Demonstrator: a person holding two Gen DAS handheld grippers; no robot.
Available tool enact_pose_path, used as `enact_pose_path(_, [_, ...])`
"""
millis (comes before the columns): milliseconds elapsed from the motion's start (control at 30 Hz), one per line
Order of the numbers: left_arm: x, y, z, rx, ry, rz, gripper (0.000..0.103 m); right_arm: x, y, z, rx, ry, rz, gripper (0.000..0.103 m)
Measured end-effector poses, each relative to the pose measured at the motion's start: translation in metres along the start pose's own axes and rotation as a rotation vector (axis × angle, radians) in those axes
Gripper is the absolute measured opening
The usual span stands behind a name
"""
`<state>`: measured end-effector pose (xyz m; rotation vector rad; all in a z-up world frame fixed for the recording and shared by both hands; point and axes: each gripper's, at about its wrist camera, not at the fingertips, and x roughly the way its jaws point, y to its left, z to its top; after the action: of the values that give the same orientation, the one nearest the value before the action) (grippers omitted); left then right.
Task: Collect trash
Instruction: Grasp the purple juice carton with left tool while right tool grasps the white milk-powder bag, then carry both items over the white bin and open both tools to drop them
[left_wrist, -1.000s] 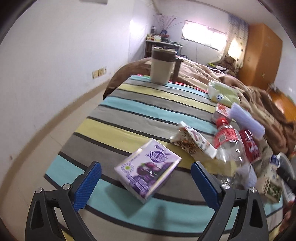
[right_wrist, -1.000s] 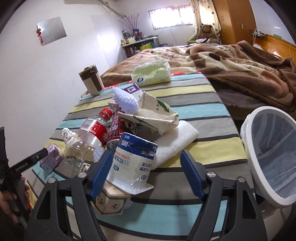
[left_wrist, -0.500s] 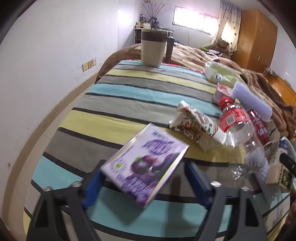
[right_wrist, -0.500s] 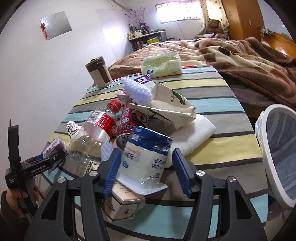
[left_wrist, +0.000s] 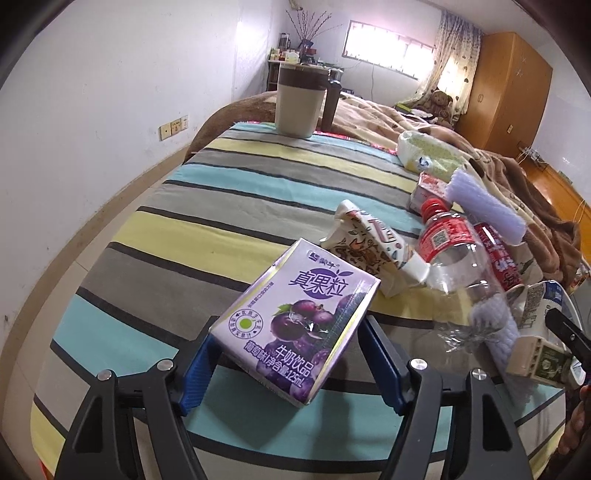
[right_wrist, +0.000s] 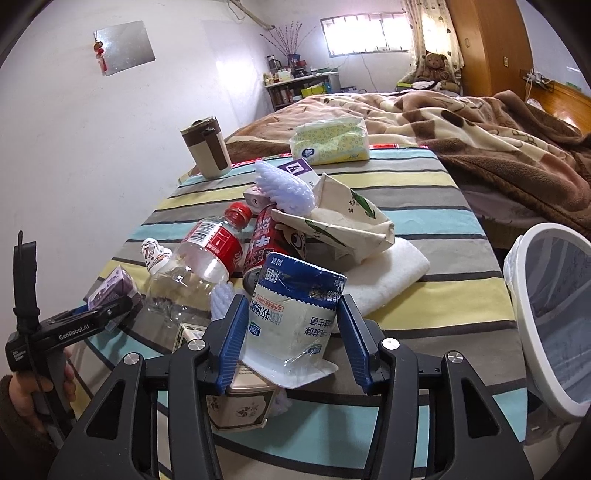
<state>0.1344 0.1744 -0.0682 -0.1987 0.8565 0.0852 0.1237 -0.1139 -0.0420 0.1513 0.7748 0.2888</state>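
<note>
My left gripper (left_wrist: 288, 339) has its blue pads against the sides of a purple grape drink carton (left_wrist: 299, 314), which is tilted above the striped tablecloth (left_wrist: 184, 221); its jaws are closing. My right gripper (right_wrist: 291, 306) has a white and blue milk pouch (right_wrist: 291, 317) between its pads, which touch both sides, and its jaws are closing too. The pouch rests on a small printed box (right_wrist: 236, 406). A clear bottle with a red label (right_wrist: 210, 254), a red can (right_wrist: 264, 240) and a crumpled paper bag (right_wrist: 340, 221) lie in a heap behind it.
A white bin (right_wrist: 554, 314) stands off the table's right edge. A folded white towel (right_wrist: 399, 269), a tissue pack (right_wrist: 328, 144) and a brown and beige mug (right_wrist: 207, 151) sit farther back. A bed with a brown blanket lies beyond.
Both grippers have narrowed from wide open onto their items. The purple carton has come up and nearer between the left pads. The right pads now touch the milk pouch.
</note>
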Motion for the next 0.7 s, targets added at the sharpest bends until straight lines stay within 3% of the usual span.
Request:
enact_pose_path(267, [-0.020,-0.015,-0.005,0.011,-0.030,-0.047,0.074,-0.013,-0.006,-0.002,0.016,-0.040,0.007,0.051])
enact_pose_path(700, [-0.063,-0.075,-0.007,0.082,-0.097,-0.155,0.074,-0.046,-0.032,0.005,0.064,-0.117,0.008,0.051])
